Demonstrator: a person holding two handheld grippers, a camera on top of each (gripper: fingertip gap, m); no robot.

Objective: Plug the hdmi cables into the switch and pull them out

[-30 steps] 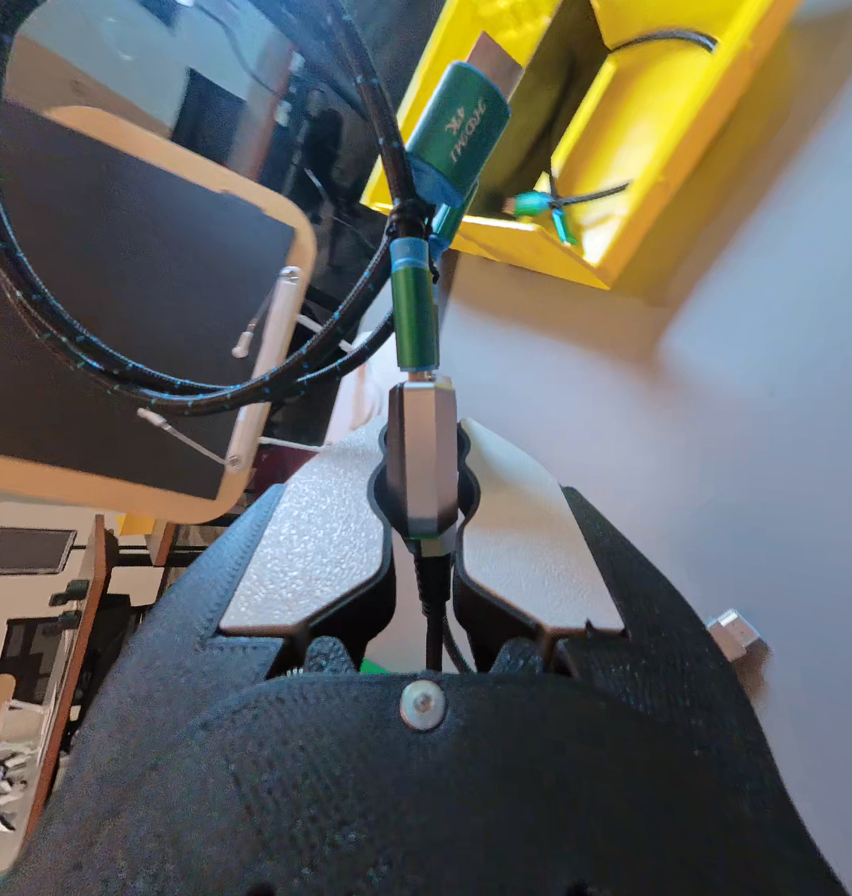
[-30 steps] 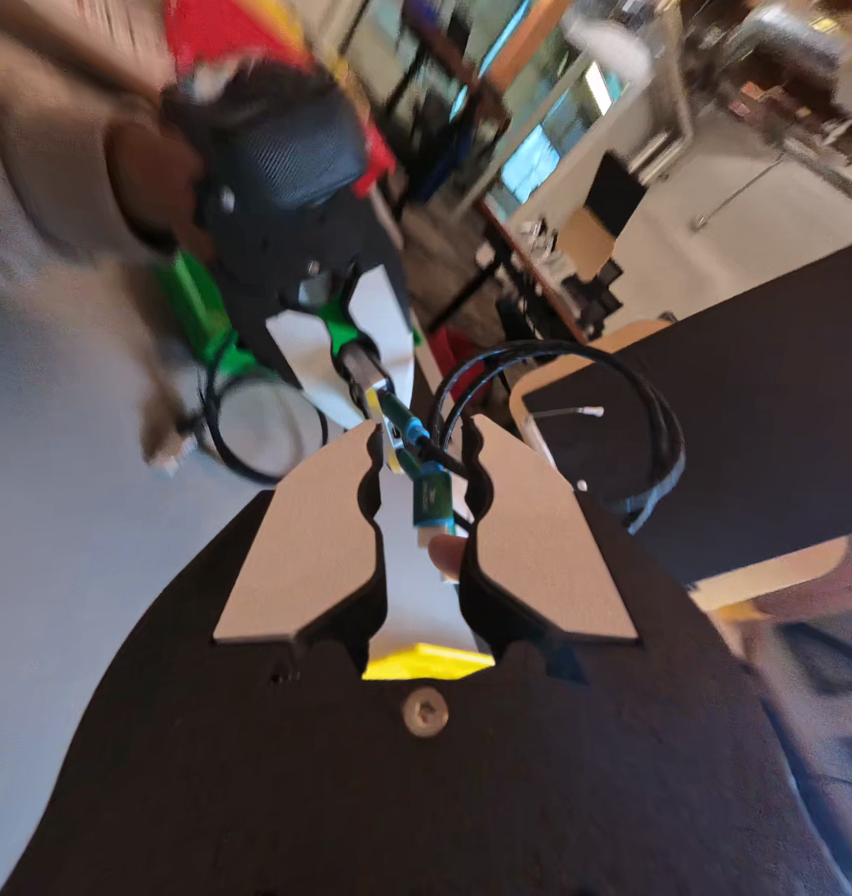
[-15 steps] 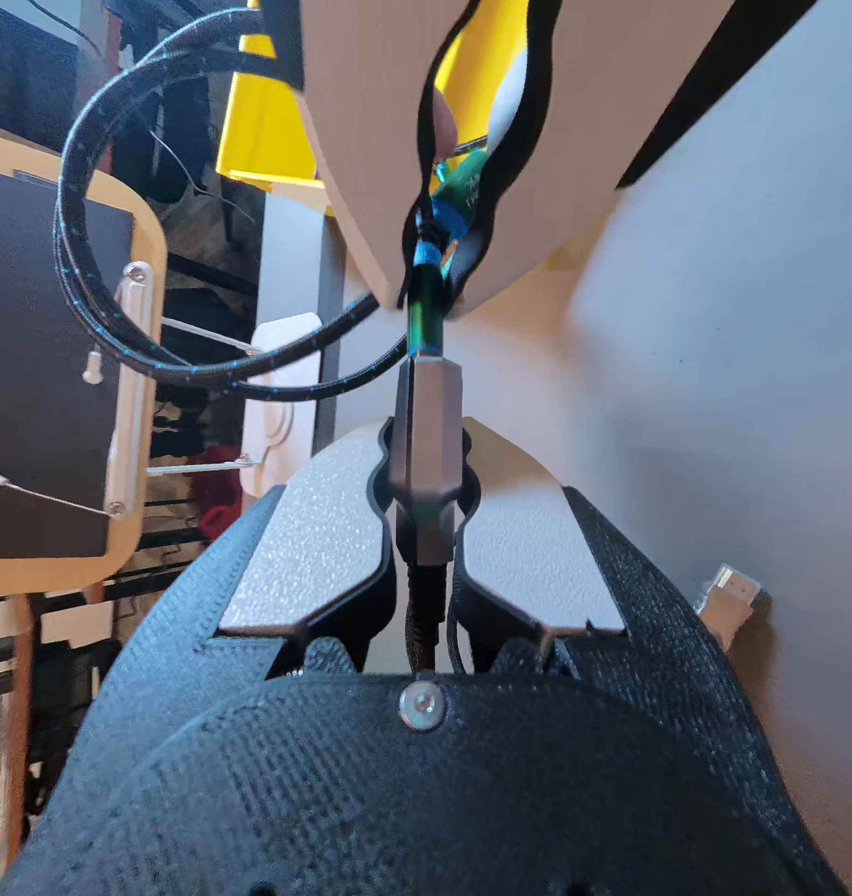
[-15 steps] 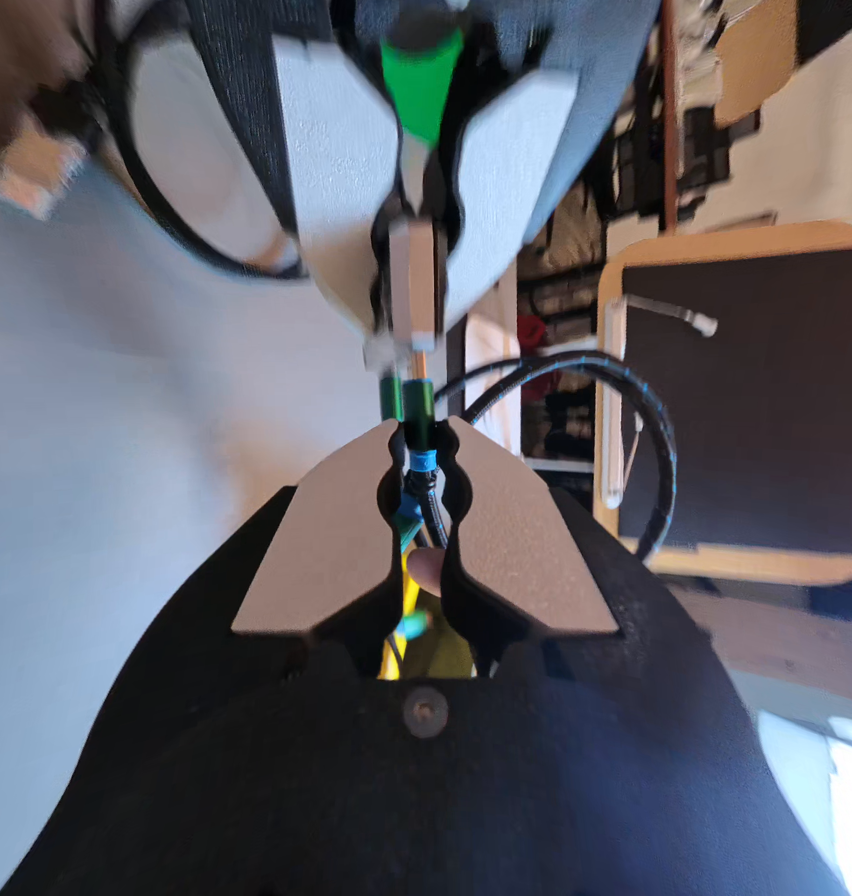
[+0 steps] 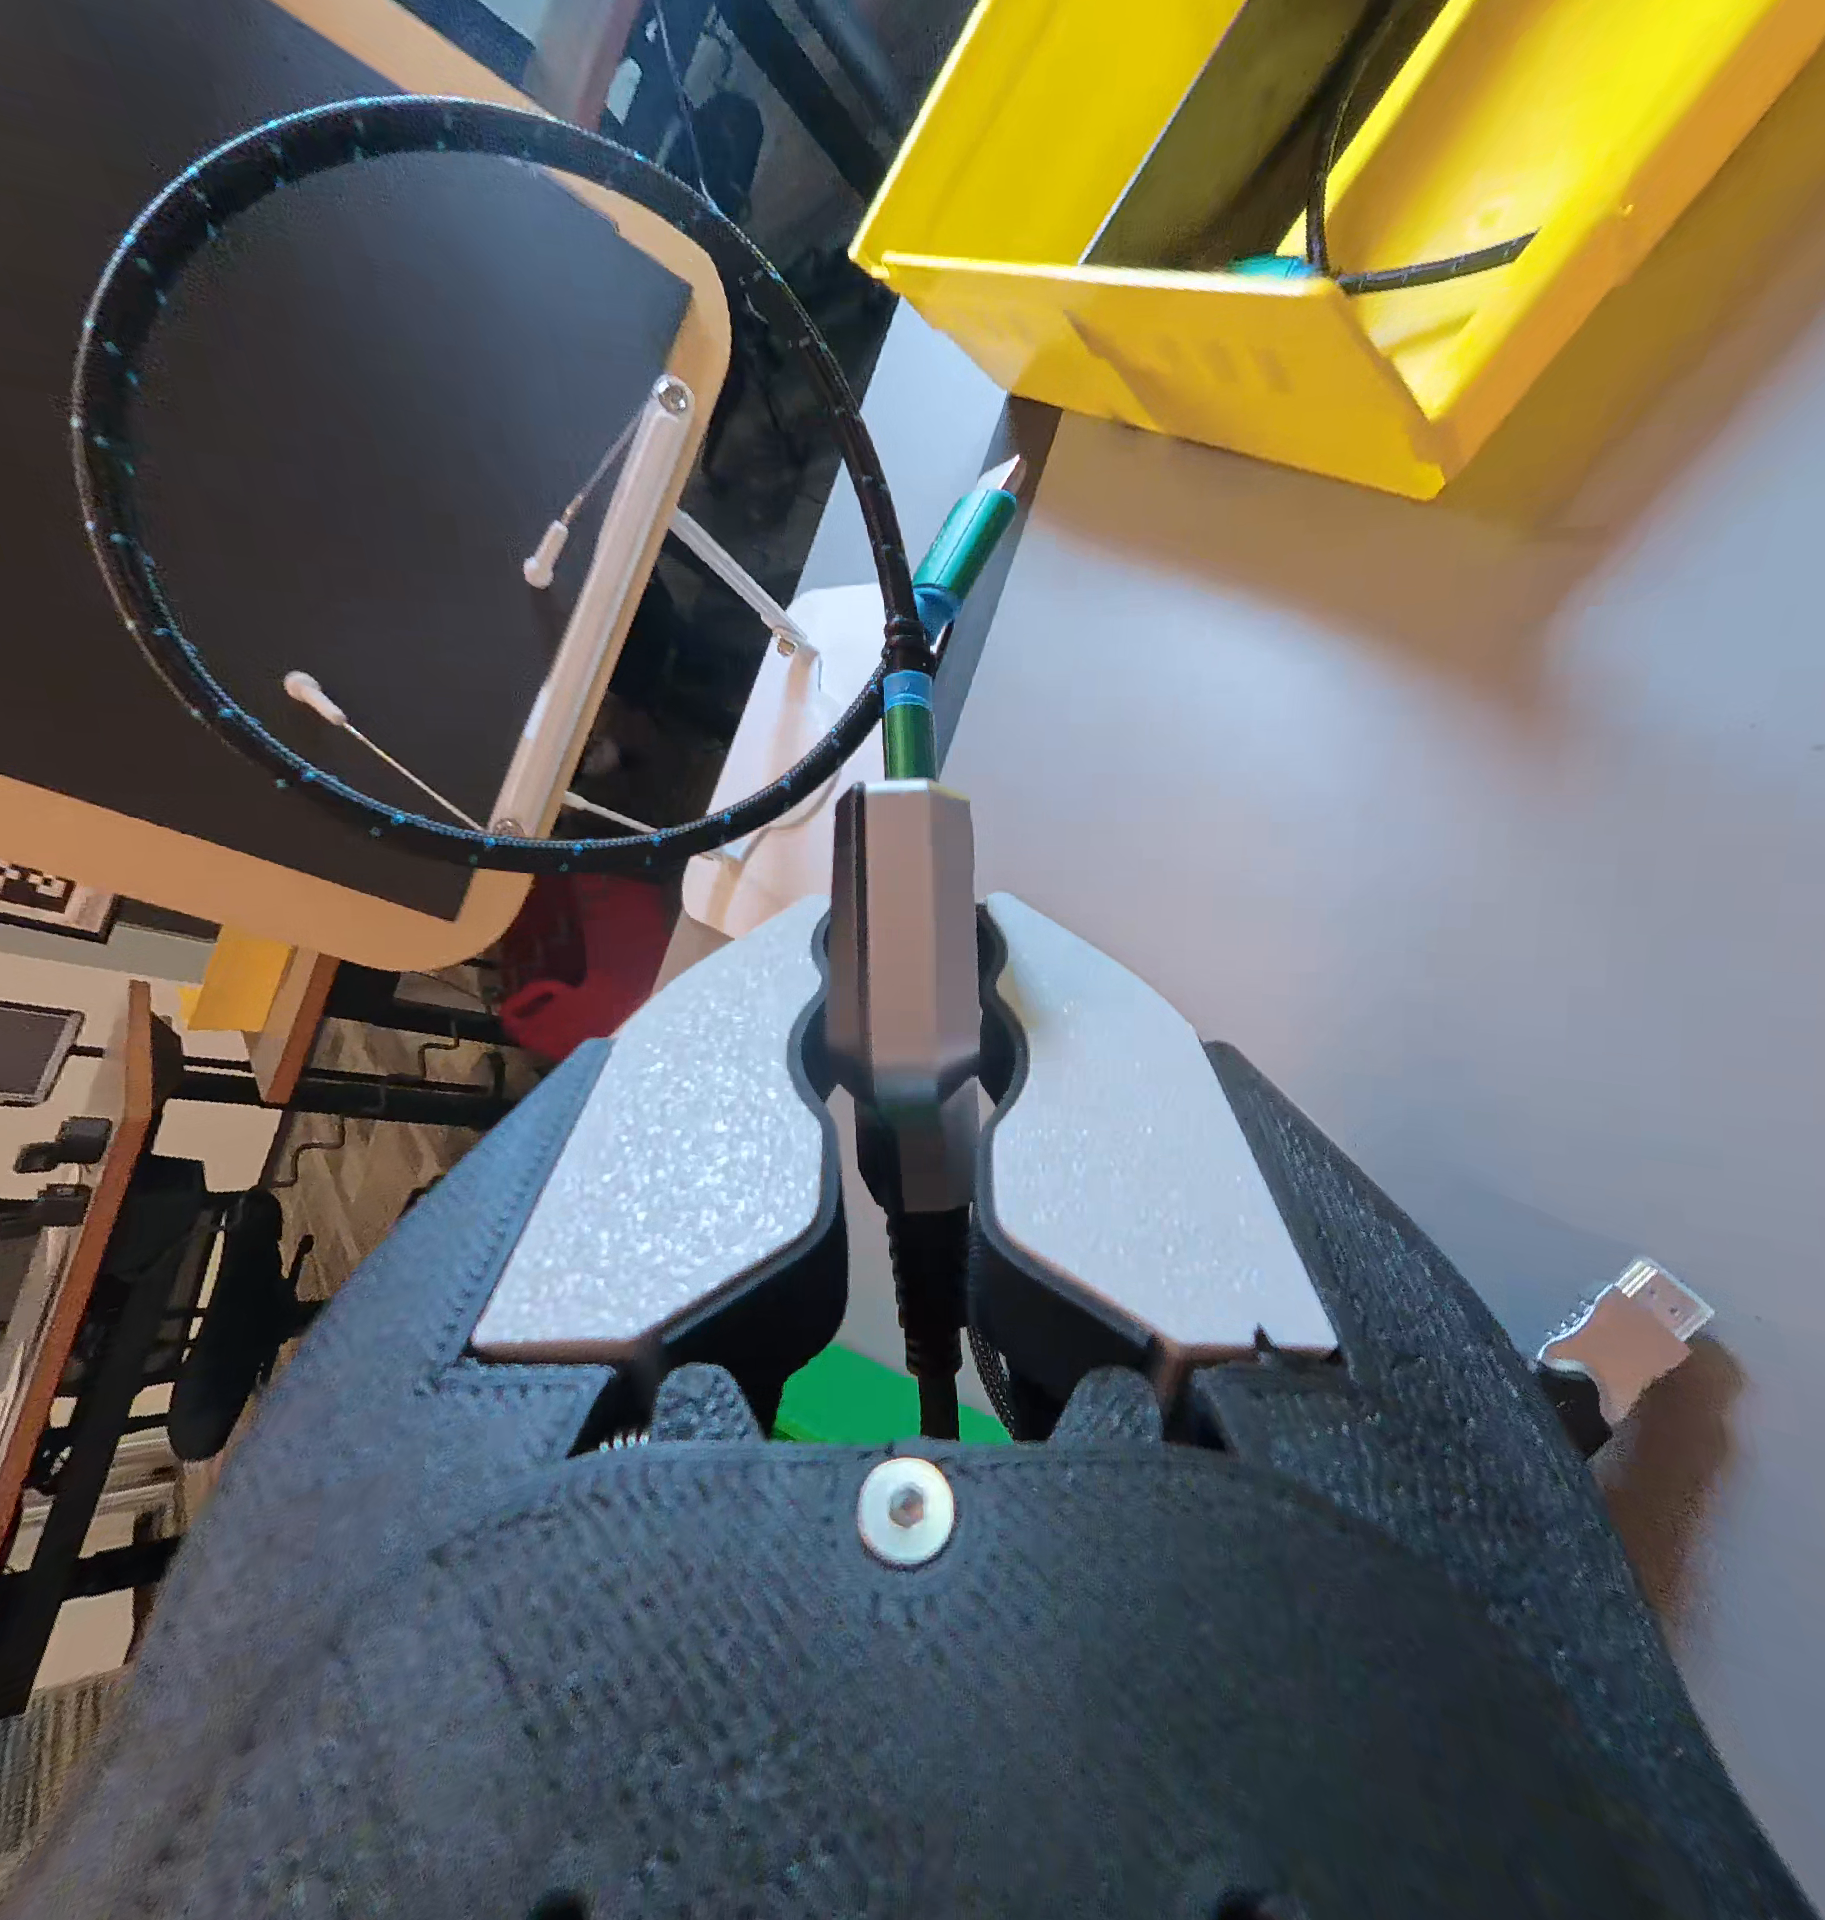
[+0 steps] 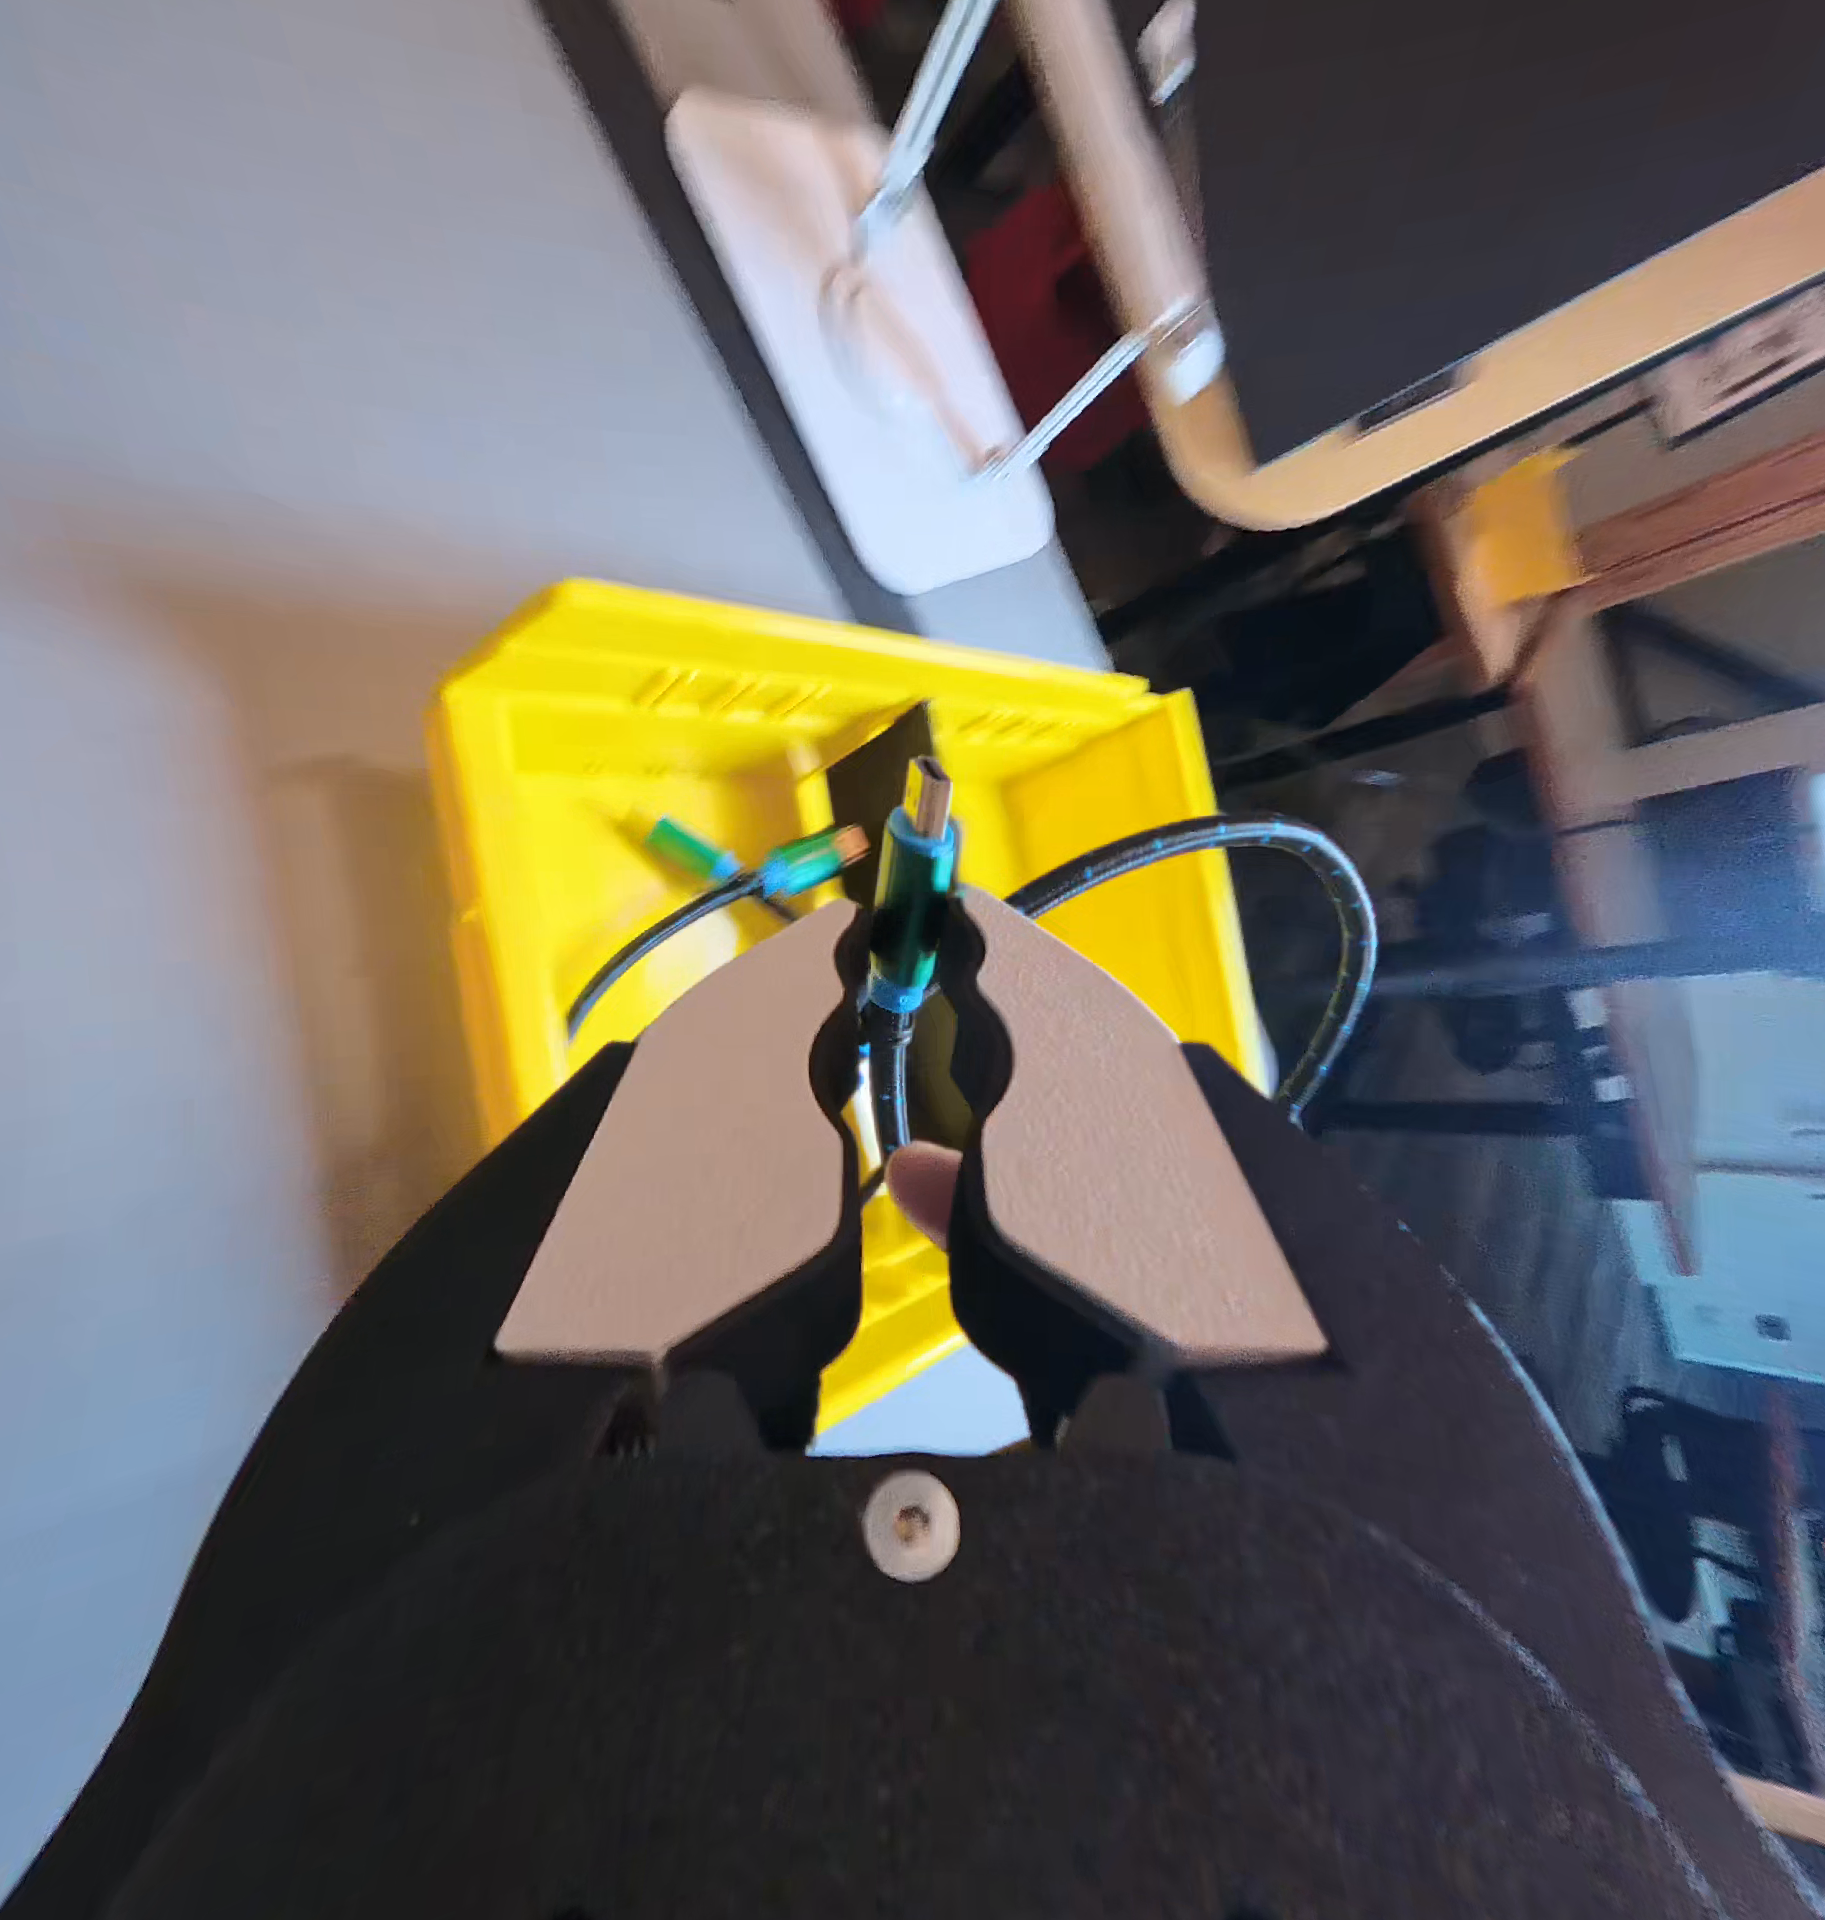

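The left gripper [image 5: 903, 997] is clamped on the grey metal HDMI switch [image 5: 900, 966], which stands upright in the notch between its white pads, its own black lead running back through the jaws. A green HDMI plug [image 5: 908, 732] sits in the switch's top port, and its black braided cable [image 5: 160, 312] loops wide to the left. The right gripper [image 6: 906, 961] is clenched on a second green HDMI plug [image 6: 910, 904], metal tip poking out past the fingertips, with a fingertip [image 6: 923, 1195] showing in the gap behind.

Half a second ago the right gripper was nose to nose with the switch. Now it's swung away over the yellow bin [image 6: 1095, 779], and the left view is clear of it.

Other stuff: the bin [image 5: 1199, 343] sits on the grey table [image 5: 1407, 831] with more green-ended cables [image 6: 773, 862] inside. A loose silver connector [image 5: 1625, 1330] lies by the left gripper's right side. There's a black-topped table [image 5: 316, 416] off to the left. Nothing's blocking the switch.
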